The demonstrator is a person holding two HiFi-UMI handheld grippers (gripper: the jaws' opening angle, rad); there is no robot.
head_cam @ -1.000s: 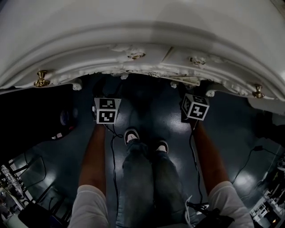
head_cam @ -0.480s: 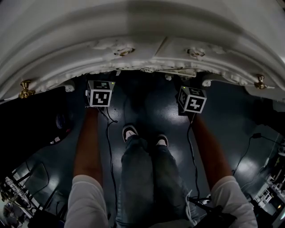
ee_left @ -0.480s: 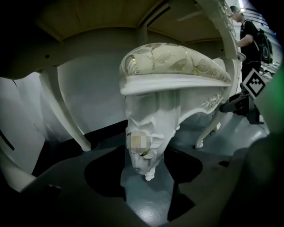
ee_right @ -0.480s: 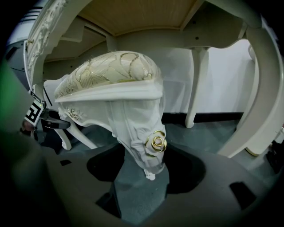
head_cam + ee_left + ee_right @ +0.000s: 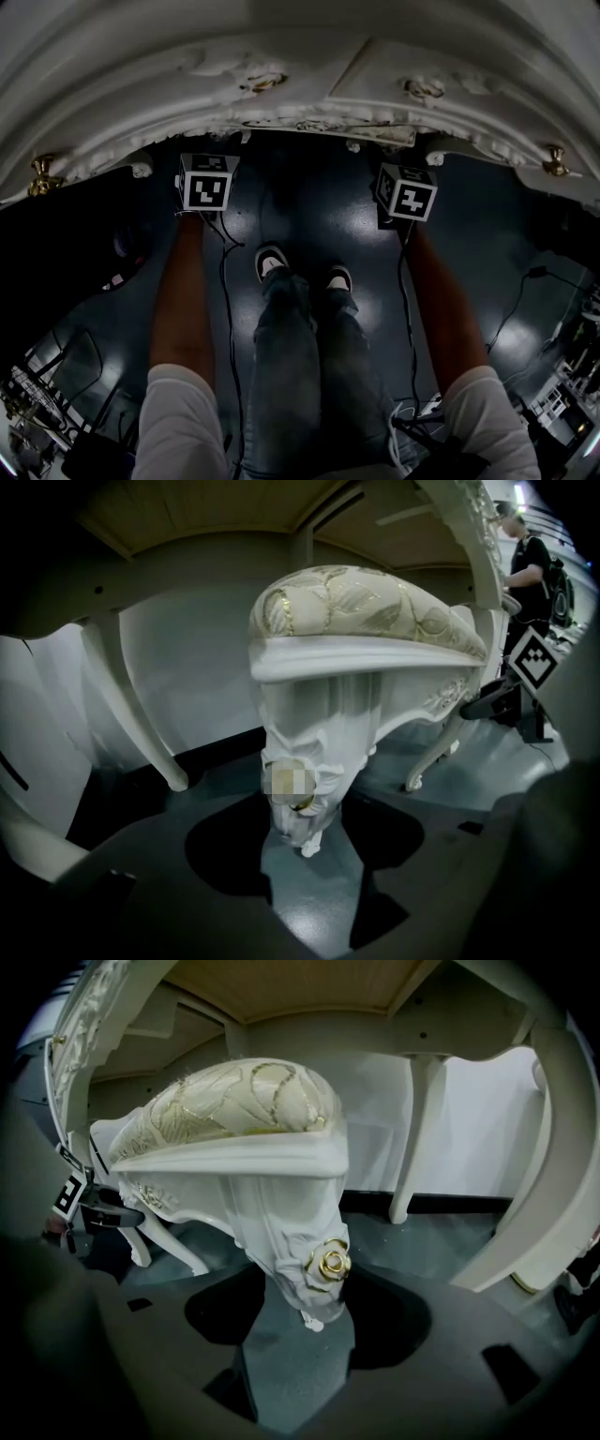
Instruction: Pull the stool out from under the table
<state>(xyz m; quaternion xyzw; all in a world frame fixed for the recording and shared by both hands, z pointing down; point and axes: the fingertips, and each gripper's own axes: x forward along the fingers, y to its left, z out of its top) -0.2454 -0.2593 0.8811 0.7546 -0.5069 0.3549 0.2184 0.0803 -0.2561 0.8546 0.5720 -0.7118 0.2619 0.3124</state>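
Observation:
The white carved stool point(image 5: 366, 649) with a cream and gold cushion point(image 5: 244, 1110) stands under the white table point(image 5: 300, 84); the head view hides it. A front leg point(image 5: 300, 799) stands between the jaws of my left gripper point(image 5: 305, 864). They are closing, with a gap still on both sides of the leg. My right gripper point(image 5: 300, 1344) is open around the other front leg point(image 5: 305, 1269), the one with a gold rose. In the head view, both marker cubes point(image 5: 205, 183) point(image 5: 407, 192) sit at the table's scalloped edge, and the jaws are hidden beneath it.
Curved table legs point(image 5: 131, 705) point(image 5: 539, 1204) flank the stool, and a white panel point(image 5: 197, 667) stands behind it. Gold knobs point(image 5: 41, 173) point(image 5: 555, 159) stick out from the table front. My feet point(image 5: 272, 262) and cables point(image 5: 225, 281) are on the dark floor. A person point(image 5: 525, 555) stands far right.
Both grippers have moved forward, up to the table's edge and in under it. The head view has shifted a little closer to the table.

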